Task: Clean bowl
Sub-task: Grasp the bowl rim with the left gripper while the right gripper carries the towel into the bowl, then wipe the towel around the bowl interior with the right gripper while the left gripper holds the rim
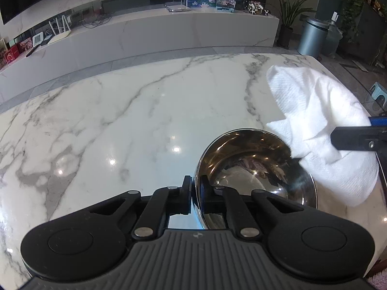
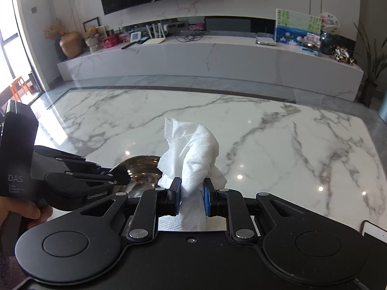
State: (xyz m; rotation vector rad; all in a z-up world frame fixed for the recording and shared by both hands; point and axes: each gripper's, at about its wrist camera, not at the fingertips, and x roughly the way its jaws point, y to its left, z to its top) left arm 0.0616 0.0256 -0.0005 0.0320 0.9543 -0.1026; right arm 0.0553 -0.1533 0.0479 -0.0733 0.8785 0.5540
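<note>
Left wrist view has the left gripper (image 1: 197, 194) pinching the bowl (image 1: 256, 169) rim over the surface (image 1: 121, 120), right gripper (image 2: 192, 197) clamping the towel (image 2: 191, 149) beside it, so hard wiping could probably twist that thin-rim hold loose.

Daylight flooded in from the tall window (image 2: 14, 48) at left, washing it out. Small ceiling-light glints dotted the glossy white veined marble tabletop (image 1: 135, 111). Both fisheye views bowed straight edges; corners darkened.
</note>
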